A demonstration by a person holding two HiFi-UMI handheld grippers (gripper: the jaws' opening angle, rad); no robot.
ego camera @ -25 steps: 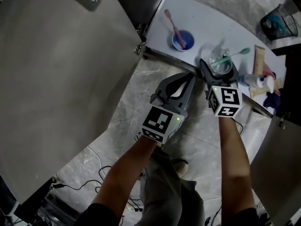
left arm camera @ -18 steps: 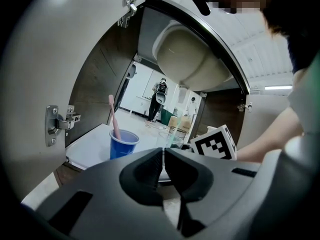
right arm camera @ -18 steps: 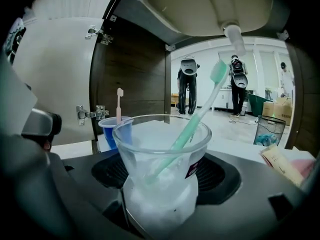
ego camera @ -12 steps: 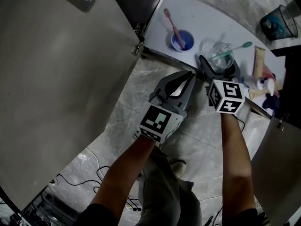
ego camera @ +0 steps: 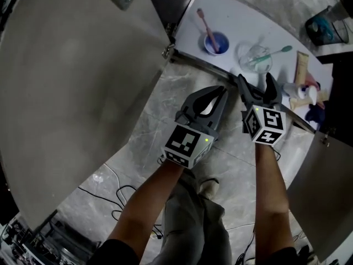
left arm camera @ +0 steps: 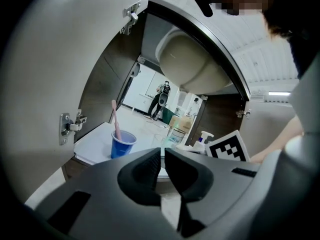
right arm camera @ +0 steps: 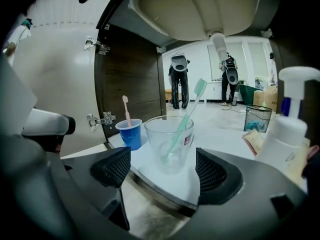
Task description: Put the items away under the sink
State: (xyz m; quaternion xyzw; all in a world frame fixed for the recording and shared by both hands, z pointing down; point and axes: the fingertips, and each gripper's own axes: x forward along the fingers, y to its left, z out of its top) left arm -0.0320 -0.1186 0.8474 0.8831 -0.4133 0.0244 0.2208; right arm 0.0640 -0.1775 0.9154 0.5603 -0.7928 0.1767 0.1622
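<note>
Since the earlier frame the right gripper [ego camera: 255, 83] has come back from the glass cup [ego camera: 255, 57], which it was around. Its jaws have just been opening and now stand wide apart, with nothing between the pads. The cup stands just ahead of the tips, on the white shelf [ego camera: 237, 18] under the sink basin [right arm camera: 195, 4], with the green toothbrush [ego camera: 278, 52] leaning in it. Near it on the same shelf I see the blue cup [ego camera: 214, 44] with a pink toothbrush [ego camera: 203, 24], and to the right a pump bottle [ego camera: 306, 95] and a tube [ego camera: 303, 65]. The left gripper [ego camera: 222, 90] hangs beside the right one with jaws together and empty. I judge that the placing of the glass cup is finished and the release step is in hand. For the next move I would draw the right gripper straight back and a little up, so a jaw does not catch the cup. Then I would check whether anything else is left to put away, or shut the cabinet door [ego camera: 83, 81].
</note>
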